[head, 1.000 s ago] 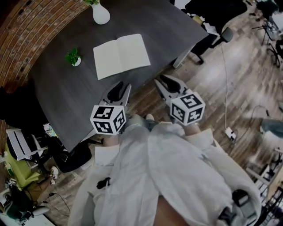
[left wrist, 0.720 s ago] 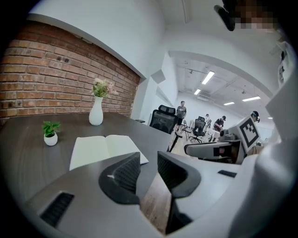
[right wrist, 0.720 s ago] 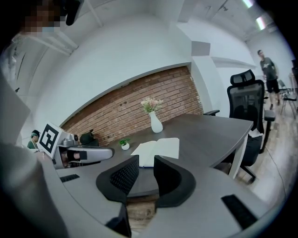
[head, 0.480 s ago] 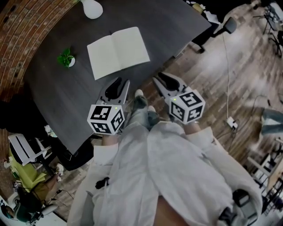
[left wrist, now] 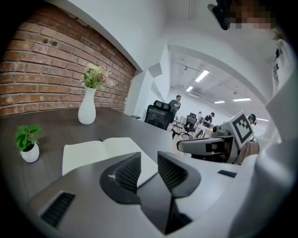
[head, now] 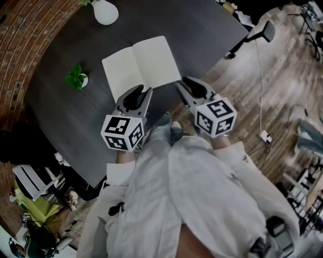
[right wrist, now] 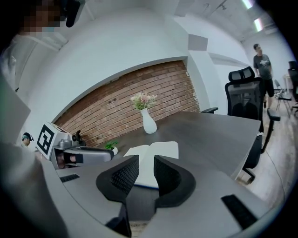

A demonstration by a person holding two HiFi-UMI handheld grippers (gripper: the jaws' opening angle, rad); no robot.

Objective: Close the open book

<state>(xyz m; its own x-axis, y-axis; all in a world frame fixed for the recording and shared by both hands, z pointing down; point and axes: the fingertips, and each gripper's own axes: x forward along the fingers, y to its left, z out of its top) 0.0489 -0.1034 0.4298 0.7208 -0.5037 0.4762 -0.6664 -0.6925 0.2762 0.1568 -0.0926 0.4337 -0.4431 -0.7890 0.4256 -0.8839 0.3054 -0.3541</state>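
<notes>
An open book (head: 141,64) with blank white pages lies flat on the dark grey table (head: 70,118). My left gripper (head: 141,92) hovers just short of the book's near left corner. Its jaws are open with nothing between them. My right gripper (head: 185,83) is beside the book's near right corner at the table edge, also open and empty. In the left gripper view the book (left wrist: 91,153) lies just past the left gripper (left wrist: 149,163). In the right gripper view the book (right wrist: 156,152) shows through the gap of the right gripper (right wrist: 145,174).
A white vase (head: 105,11) with flowers stands at the far side of the table. A small potted plant (head: 77,79) sits left of the book. An office chair (head: 260,34) stands on the wood floor to the right. A brick wall (head: 25,35) runs behind the table.
Both grippers have moved forward towards the table, from over the floor and table edge to the book's near corners. The jaws look the same.
</notes>
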